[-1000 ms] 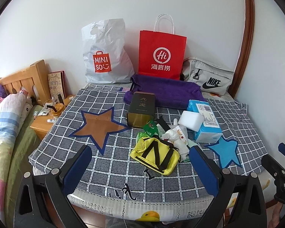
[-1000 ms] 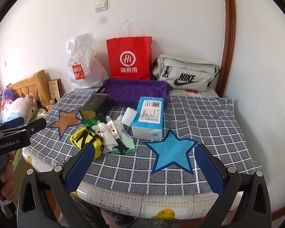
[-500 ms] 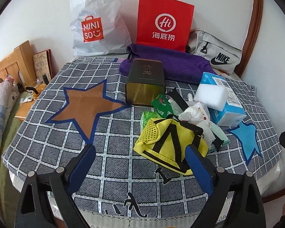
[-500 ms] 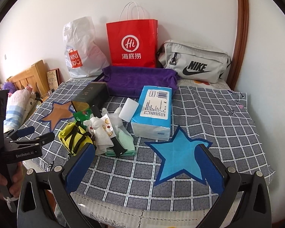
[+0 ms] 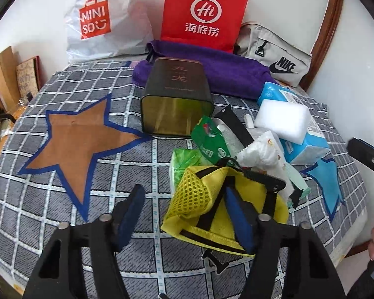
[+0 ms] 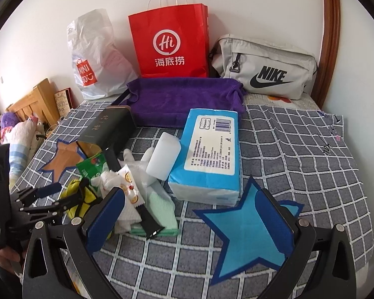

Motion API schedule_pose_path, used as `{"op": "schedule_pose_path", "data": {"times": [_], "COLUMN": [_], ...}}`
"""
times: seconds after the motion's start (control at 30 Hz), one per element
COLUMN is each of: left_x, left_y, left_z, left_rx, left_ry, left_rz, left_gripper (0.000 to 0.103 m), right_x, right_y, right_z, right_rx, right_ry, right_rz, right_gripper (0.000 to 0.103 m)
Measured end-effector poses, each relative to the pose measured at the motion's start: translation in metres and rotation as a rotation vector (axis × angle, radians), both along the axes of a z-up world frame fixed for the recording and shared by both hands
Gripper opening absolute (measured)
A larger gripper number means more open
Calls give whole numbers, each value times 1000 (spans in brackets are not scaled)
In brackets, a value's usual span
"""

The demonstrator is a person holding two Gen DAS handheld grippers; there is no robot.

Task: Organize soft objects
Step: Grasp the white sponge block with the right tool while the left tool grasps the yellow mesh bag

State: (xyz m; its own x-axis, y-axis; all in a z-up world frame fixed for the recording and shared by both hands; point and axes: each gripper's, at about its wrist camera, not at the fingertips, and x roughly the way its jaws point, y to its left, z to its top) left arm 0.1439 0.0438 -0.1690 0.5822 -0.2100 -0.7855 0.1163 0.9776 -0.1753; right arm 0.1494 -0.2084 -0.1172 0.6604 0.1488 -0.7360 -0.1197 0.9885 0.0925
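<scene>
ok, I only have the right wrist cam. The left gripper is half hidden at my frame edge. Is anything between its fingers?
Observer: Yes. In the left wrist view, the left gripper is closing around the mesh end of the yellow pouch. One pad is still clear of it.
Operator: What's just behind the pouch?
Observer: A pale green packet. The pouch hides its near end.
Operator: Is the tin lidded?
Observer: No. The tin lies on its side with its open end toward that camera, and it looks empty.

Yellow mesh pouch [image 5: 222,206] crumpled, black-strapped, front of soft pile on checked cloth.
</scene>
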Motion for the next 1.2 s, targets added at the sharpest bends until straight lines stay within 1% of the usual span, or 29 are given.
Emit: {"op": "schedule_pose_path", "data": {"times": [0.03,0.07,0.1,0.17,0.2,0.27,0.37,0.53,0.57,0.6,0.63,0.7,0.73,0.77,0.9,0.97,1.1,1.2], "left_x": [1,2,2,1,0,-1,-1,-1,-1,-1,-1,-1,-2,-3,-5,-8,-14,-19], "left_y": [1,2,3,0,-3,-7,-9,-5,-3,-1,0,4,7,10,24,28,31,29], "left_z": [0,-1,-1,0,1,2,4,4,4,4,5,6,7,9,10,12,15,16], "left_rx": [-18,-46,-58,-35,0,34,62,46,38,31,24,23,24,19,0,9,14,13], "left_ry": [2,3,1,-11,-21,-27,-32,-32,-31,-29,-25,-24,-24,-23,-5,-6,-1,4], "left_rz": [-9,-24,-32,-47,-68,-88,-106,-109,-106,-104,-99,-75,-66,-59,-21,-3,37,55], "left_gripper": [50,43,36,36,34,33,32,30,30,29,29,28,28,27,26,26,26,26], "right_x": [5,9,13,22,26,35,50,64,67,71,74,75,75,75,63,54,25,4], "right_y": [1,2,3,6,8,11,19,32,33,35,37,41,43,44,41,37,22,7], "right_z": [-2,-4,-5,-9,-11,-14,-21,-29,-30,-33,-36,-36,-35,-35,-29,-24,-8,-3], "right_rx": [6,11,16,26,26,26,33,34,35,35,30,-10,-17,0,-16,-5,42,57], "right_ry": [5,10,15,24,26,30,51,50,50,60,72,45,42,51,17,4,-29,-29], "right_rz": [-2,-1,-1,2,3,2,14,24,26,29,32,31,47,74,80,80,84,76], "right_gripper": [102,102,101,101,99,97,93,88,78,64,61,50,35,36,35,35,35,35]}}
